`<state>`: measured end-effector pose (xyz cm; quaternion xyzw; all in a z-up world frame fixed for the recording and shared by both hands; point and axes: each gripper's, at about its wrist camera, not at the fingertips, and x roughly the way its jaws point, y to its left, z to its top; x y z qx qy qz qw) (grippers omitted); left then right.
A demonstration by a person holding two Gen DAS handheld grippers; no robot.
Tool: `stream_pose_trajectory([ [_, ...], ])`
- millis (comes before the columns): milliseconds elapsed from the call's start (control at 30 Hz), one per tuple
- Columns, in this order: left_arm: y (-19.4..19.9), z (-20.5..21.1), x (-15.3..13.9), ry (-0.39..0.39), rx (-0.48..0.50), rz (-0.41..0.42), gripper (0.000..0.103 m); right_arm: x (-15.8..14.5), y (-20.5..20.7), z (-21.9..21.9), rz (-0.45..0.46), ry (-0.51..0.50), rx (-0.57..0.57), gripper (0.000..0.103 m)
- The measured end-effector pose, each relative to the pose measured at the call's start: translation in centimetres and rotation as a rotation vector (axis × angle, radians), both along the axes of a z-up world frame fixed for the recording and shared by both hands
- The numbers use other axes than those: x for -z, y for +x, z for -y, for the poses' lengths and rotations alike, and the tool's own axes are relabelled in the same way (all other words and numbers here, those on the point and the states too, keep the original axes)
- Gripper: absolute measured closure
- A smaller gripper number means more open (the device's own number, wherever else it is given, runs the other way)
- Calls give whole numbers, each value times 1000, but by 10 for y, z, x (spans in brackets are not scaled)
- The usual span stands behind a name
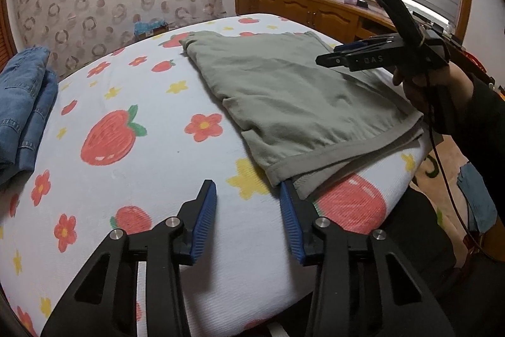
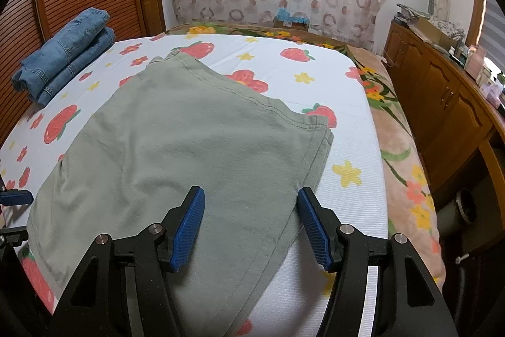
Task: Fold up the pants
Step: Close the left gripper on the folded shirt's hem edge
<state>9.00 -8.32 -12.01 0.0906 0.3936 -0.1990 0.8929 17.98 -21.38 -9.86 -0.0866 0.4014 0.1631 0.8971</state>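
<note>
Two pairs of tongs are in view over a bed (image 2: 353, 103) covered with a white sheet printed with strawberries and flowers. The olive-green pants (image 2: 189, 147) lie folded flat on that sheet, waistband (image 1: 344, 152) toward the near edge and the legs running away toward the far side of the bed.

The left tongs (image 1: 248, 195) hang just above the sheet at the near left corner of the pants. Their blue pads stand apart with nothing between them but bare sheet; the right-hand pad (image 1: 290, 220) sits just beside the waistband corner, and contact cannot be confirmed.

The right tongs (image 2: 251, 204) hover over the near part of the pants, their pads spread fairly wide and gripping nothing. The left wrist view shows them from the side, held by a hand (image 1: 423, 84) in a dark sleeve, clear above the cloth.

A folded pair of blue jeans (image 2: 68, 52) rests at the far left of the bed, well apart from the green pants. A wooden cabinet (image 2: 442, 103) stands along the right side.
</note>
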Motion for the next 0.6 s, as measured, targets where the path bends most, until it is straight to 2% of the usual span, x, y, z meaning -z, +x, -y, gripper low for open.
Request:
stream_pose_trajectory([
  [367,7,17,-1,19,43,14,61,0,0,1,0,1,-1,40],
  [400,7,17,-1,11,52,19,68,0,0,1,1,0,0,40],
  [433,7,18,-1,7,58,21,70,0,0,1,1,0,0,40],
  [600,1,21,-4,-11,76,41,94,0,0,1,1,1,-1,40],
])
